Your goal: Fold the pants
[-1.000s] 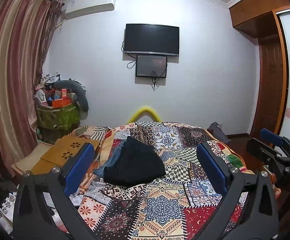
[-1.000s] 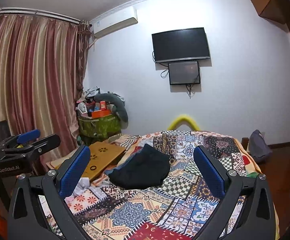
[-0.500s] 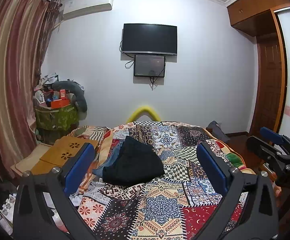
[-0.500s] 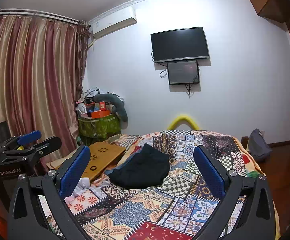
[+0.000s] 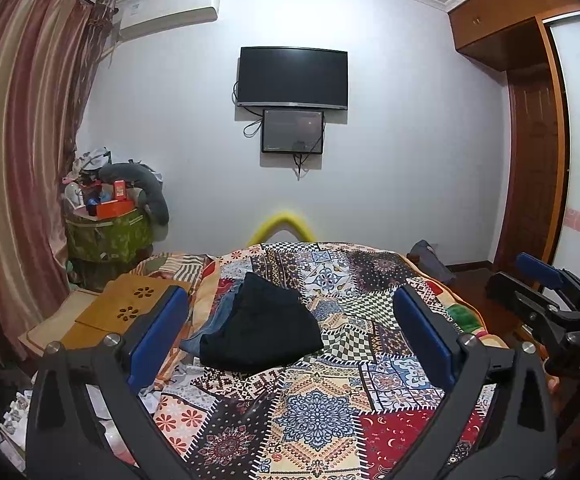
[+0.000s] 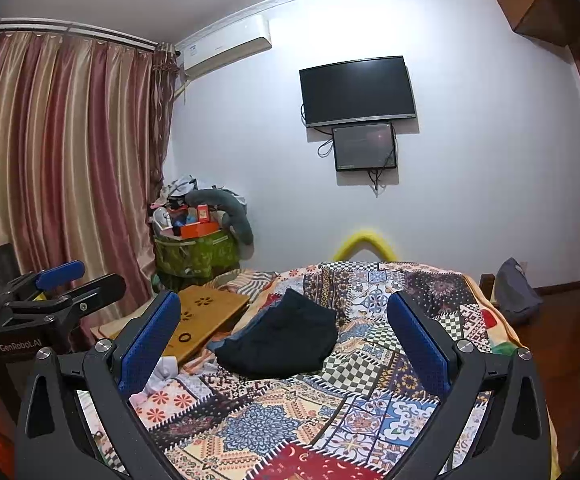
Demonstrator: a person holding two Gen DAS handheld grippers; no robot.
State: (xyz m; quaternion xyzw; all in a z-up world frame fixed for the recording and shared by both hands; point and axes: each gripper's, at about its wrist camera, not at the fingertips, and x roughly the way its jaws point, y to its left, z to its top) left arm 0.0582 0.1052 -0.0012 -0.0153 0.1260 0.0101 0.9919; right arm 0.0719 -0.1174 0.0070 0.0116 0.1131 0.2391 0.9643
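Note:
Black pants (image 5: 263, 328) lie bunched in a heap on the patchwork bedspread (image 5: 310, 412), partly over a blue denim piece (image 5: 209, 322). The right wrist view shows the same black pants (image 6: 281, 338) mid-bed. My left gripper (image 5: 290, 336) is open, held above the near part of the bed, well short of the pants, with nothing between its blue pads. My right gripper (image 6: 283, 344) is also open and empty, hovering at a similar distance. Each gripper appears at the edge of the other's view: the right gripper (image 5: 550, 300) at the right side, the left gripper (image 6: 49, 292) at the left.
A wooden lap desk (image 6: 205, 316) rests at the bed's left edge. A green basket (image 5: 107, 234) piled with clutter stands by the striped curtain (image 5: 13, 160). A grey bag (image 6: 516, 290) sits on the floor at the right. A TV (image 5: 292, 78) hangs on the far wall.
Both views have drifted slightly; the grippers stay open and far from the pants. The pants have not moved.

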